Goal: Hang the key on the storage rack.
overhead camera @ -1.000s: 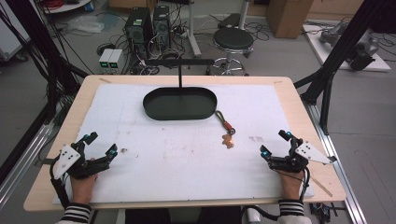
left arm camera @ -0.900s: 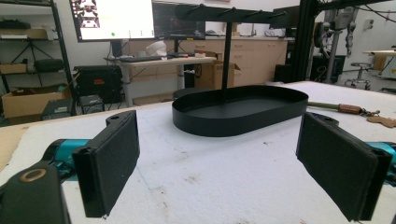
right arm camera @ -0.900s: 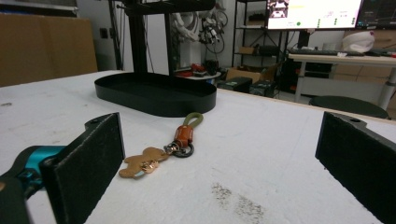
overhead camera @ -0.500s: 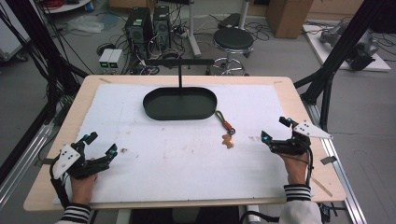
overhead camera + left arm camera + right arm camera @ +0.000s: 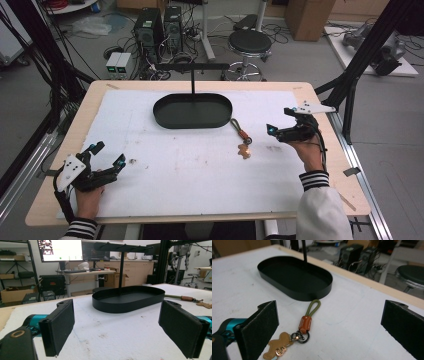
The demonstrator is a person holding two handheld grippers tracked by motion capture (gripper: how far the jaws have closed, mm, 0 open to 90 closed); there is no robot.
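I see grey floor (image 5: 45,95), black stool (image 5: 249,42), computer towers (image 5: 159,27) among tangled cables, cardboard box (image 5: 306,17), lit monitor (image 5: 60,250), wooden cabinets (image 5: 140,271)

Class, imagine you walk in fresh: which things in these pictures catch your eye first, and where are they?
The black oval tray with its upright hanger stand sits at the table's far middle. Just right of it lies a keychain with olive loop and gingerbread-man charm. The open right gripper hovers beside it; the left gripper waits, open, near the front-left corner.

Tray at the back, keychain beside it

The tray (image 5: 192,111) sits on the table (image 5: 310,200) — far middle. The keychain (image 5: 241,136) lies just right of it — nearer the right gripper (image 5: 281,125) than the left gripper (image 5: 107,157).
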